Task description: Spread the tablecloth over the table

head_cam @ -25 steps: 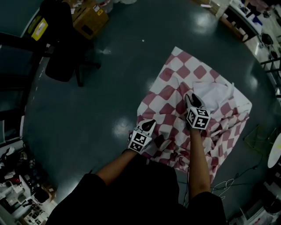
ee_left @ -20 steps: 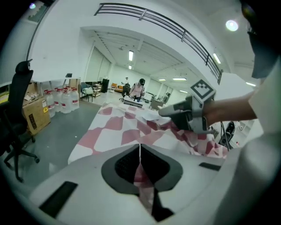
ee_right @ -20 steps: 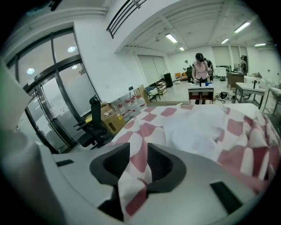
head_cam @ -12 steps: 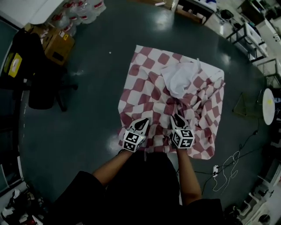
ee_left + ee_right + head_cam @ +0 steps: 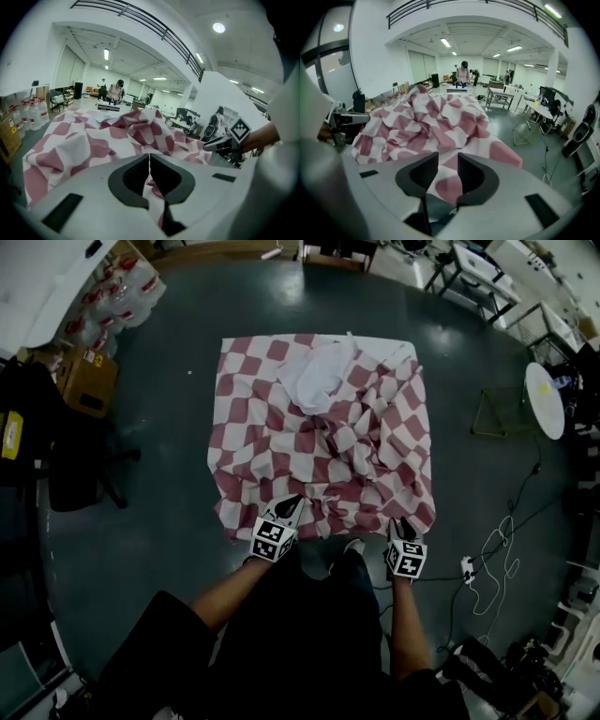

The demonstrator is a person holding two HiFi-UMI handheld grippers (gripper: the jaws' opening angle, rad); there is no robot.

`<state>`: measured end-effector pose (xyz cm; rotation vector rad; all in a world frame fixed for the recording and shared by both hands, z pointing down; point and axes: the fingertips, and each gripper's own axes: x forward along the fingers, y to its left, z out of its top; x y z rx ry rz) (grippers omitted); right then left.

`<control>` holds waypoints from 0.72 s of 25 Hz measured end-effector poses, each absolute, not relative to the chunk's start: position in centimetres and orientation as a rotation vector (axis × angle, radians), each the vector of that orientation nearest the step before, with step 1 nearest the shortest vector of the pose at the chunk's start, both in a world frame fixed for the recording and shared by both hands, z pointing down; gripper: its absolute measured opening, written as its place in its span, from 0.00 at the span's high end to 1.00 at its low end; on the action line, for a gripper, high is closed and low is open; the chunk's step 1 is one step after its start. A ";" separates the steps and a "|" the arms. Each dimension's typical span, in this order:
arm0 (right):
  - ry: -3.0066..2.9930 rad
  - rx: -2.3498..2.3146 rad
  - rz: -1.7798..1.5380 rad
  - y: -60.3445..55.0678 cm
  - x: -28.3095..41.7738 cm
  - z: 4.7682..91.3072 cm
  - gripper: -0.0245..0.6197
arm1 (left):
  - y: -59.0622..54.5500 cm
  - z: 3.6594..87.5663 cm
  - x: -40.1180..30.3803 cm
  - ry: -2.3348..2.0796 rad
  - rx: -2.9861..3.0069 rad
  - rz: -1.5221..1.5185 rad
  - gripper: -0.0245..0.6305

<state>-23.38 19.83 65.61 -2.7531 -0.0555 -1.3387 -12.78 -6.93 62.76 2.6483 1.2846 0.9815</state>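
Tablecloth (image 5: pixel 272 418) with red and white squares lies on top of the table and hides all of it. The far edge and the left side look quite flat. The middle is not flat. A big bumpy heap (image 5: pixel 354 432) of folds sits there. A white bit (image 5: pixel 319 379) near the far edge is turned over, so the plain underside shows. The near edge hangs in wrinkles, close to the person.

The left gripper (image 5: pixel 292 504) is at the near edge, and its jaws are squeezed tight on a fold of the cloth. The right gripper (image 5: pixel 401 524) is at the near right corner. Its jaws are apart and have just been opening a bit more. The cloth shows in the gap between them, but the pads do not press on it, so that corner is not held. Dark floor (image 5: pixel 159 484) is all around.

I think the job is about half done. The cloth is on the table, but the heap needs pulling flat, the white bit needs turning back, and the corners need to be made even.
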 end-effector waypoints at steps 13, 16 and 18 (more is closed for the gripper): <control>0.036 -2.473 -1.210 34.6 -25.0 71.1 0.74 | 7.7 63.9 -22.6 1.103 2.795 1.023 0.93; 0.138 -2.477 -1.235 34.0 -26.4 71.0 0.88 | 11.4 63.9 -24.7 1.139 2.791 1.033 0.93; 0.152 -2.486 -1.233 33.4 -27.7 70.6 0.91 | 13.4 63.8 -25.1 1.195 2.793 1.032 0.93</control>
